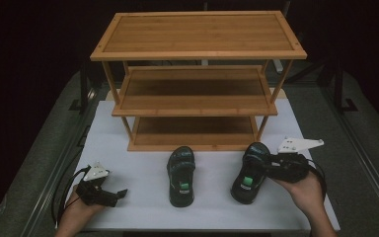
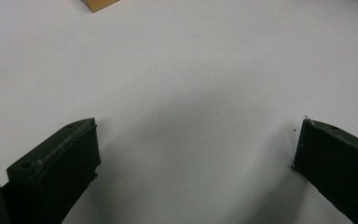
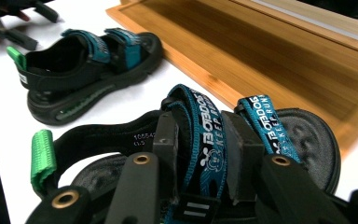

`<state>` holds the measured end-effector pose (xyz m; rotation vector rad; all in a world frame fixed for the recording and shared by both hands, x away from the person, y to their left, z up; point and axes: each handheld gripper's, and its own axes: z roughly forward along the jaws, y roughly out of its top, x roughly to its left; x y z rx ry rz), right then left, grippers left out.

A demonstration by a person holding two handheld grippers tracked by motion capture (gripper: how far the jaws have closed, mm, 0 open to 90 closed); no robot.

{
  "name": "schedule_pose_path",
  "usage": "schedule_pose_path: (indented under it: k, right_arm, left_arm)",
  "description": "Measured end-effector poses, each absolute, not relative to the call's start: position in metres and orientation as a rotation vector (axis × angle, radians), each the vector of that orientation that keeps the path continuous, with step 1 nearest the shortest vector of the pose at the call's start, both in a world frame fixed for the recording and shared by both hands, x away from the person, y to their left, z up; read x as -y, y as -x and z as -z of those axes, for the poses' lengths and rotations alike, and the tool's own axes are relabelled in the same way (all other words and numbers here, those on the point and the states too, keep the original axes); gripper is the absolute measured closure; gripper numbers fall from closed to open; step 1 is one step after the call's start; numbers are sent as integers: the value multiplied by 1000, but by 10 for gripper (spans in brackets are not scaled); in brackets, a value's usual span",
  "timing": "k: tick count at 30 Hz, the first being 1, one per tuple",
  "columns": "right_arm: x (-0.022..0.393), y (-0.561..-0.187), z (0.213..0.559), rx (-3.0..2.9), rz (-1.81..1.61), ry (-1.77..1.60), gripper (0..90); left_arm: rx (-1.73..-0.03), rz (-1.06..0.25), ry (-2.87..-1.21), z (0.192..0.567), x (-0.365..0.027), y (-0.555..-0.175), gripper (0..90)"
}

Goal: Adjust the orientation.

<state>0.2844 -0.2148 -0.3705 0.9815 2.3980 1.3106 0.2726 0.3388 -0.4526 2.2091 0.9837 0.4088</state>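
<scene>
Webbing strap (image 3: 204,135) looks soft yet probably firm enough: right hand-held gripper (image 3: 200,154) pinches it, lifting the light sandal (image 1: 249,173); left hand-held gripper (image 2: 196,154) gapes empty.

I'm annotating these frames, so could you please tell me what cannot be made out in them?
- Right sandal, right gripper view: the bottom edge cuts off its near side, and the right gripper covers part of the strap.
- Shelf rack, high view: its lowest shelf is partly hidden under the middle one.
- Left gripper, left gripper view: its body lies below the frame edge.
</scene>
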Motion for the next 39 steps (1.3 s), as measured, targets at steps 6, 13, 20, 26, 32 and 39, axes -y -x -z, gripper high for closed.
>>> schedule_pose_path:
  k: [6,13,20,26,32,39]
  right_arm:
    - [195,-297,371,-2465,-1349,-884,684]
    - [175,-310,371,-2527,-1403,-773,683]
    - [156,-319,371,-2579,-1419,-685,682]
    - [141,-326,373,-2638,-1413,-644,681]
    - [129,-332,380,-2682,-1414,-600,680]
    - [116,-337,388,-2738,-1420,-533,678]
  left_arm:
    - [-984,-408,-2209,453,-339,-273,0]
    - [-984,-408,-2209,453,-339,-273,0]
    - [-984,-408,-2209,453,-339,-273,0]
    - [-984,-408,-2209,453,-339,-273,0]
    - [-984,-407,-2209,453,-339,-273,0]
    - [-984,-407,-2208,453,-339,-273,0]
